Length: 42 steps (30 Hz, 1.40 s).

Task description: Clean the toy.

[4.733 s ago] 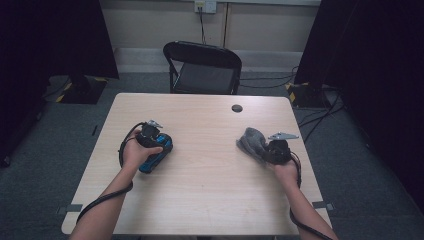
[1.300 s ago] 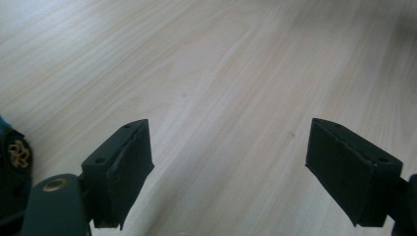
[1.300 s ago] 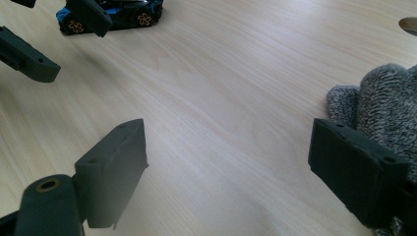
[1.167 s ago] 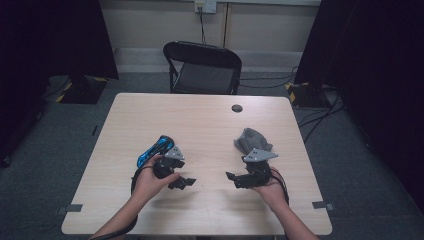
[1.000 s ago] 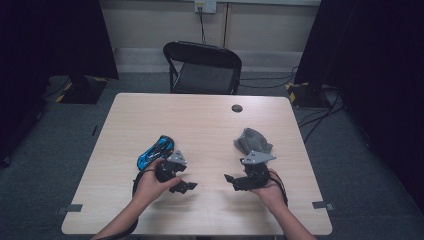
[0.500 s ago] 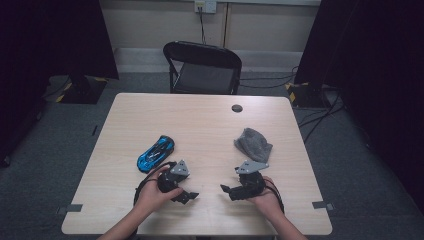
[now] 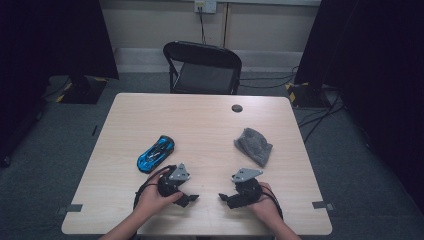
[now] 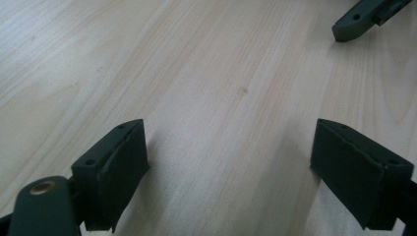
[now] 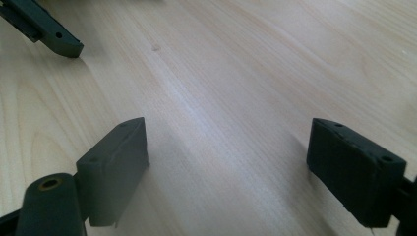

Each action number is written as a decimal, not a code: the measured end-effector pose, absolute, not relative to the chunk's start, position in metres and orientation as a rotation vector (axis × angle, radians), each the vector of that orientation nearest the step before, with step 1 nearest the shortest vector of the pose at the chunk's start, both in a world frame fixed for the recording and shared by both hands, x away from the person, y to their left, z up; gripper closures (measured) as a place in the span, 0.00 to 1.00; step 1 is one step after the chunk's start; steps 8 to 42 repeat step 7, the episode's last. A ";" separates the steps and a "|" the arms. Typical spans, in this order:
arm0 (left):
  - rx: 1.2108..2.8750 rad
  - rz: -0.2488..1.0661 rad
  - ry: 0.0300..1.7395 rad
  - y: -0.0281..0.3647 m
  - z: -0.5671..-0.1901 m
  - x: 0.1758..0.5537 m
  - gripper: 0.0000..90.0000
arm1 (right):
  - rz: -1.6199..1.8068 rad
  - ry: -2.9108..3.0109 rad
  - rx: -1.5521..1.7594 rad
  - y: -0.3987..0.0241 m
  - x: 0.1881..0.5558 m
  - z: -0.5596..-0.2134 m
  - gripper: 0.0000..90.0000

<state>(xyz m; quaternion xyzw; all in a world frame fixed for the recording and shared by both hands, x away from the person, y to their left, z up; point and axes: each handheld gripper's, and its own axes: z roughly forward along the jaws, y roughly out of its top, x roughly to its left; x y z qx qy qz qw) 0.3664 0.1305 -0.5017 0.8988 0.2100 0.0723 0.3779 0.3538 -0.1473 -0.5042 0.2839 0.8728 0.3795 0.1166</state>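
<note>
Pale wood of the counter [image 7: 200,120] shows bare between the jaws of both tongs. Left tongs [image 7: 189,199] and right tongs [image 7: 224,198] rest low near the person's edge, tips facing each other with a small gap between them, each spread wide with nothing gripped. A blue toy car [image 7: 156,153] lies just beyond the left tongs, apart from them. A crumpled grey cloth [image 7: 254,145] lies beyond the right tongs, likewise untouched.

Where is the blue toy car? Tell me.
In the high view, the blue toy car lies left of centre on the table, just beyond the left hand-held gripper.
</note>
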 end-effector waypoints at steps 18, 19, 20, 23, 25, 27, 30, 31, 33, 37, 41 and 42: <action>2.284 0.179 0.506 0.130 -0.505 0.366 0.08 | 1.112 2.559 0.832 -0.148 0.354 -0.504 0.17; 2.284 0.179 0.506 0.130 -0.505 0.366 0.08 | 1.112 2.559 0.832 -0.148 0.354 -0.504 0.17; 2.284 0.179 0.506 0.130 -0.505 0.366 0.08 | 1.112 2.559 0.832 -0.148 0.354 -0.504 0.17; 2.284 0.179 0.506 0.130 -0.505 0.366 0.08 | 1.112 2.559 0.832 -0.148 0.354 -0.504 0.17; 2.284 0.179 0.506 0.130 -0.505 0.366 0.08 | 1.112 2.559 0.832 -0.148 0.354 -0.504 0.17; 2.284 0.179 0.506 0.130 -0.505 0.366 0.08 | 1.112 2.559 0.832 -0.148 0.354 -0.504 0.17; 2.284 0.179 0.506 0.130 -0.505 0.366 0.08 | 1.112 2.559 0.832 -0.148 0.354 -0.504 0.17; 2.284 0.179 0.506 0.130 -0.505 0.366 0.08 | 1.112 2.559 0.832 -0.148 0.354 -0.504 0.17; 2.284 0.179 0.506 0.130 -0.505 0.366 0.08 | 1.112 2.559 0.832 -0.148 0.354 -0.504 0.17; 2.284 0.179 0.506 0.130 -0.505 0.366 0.08 | 1.112 2.559 0.832 -0.148 0.354 -0.504 0.17; 2.284 0.179 0.506 0.130 -0.505 0.366 0.08 | 1.112 2.559 0.832 -0.148 0.354 -0.504 0.17; 2.284 0.179 0.506 0.130 -0.505 0.366 0.08 | 1.112 2.559 0.832 -0.148 0.354 -0.504 0.17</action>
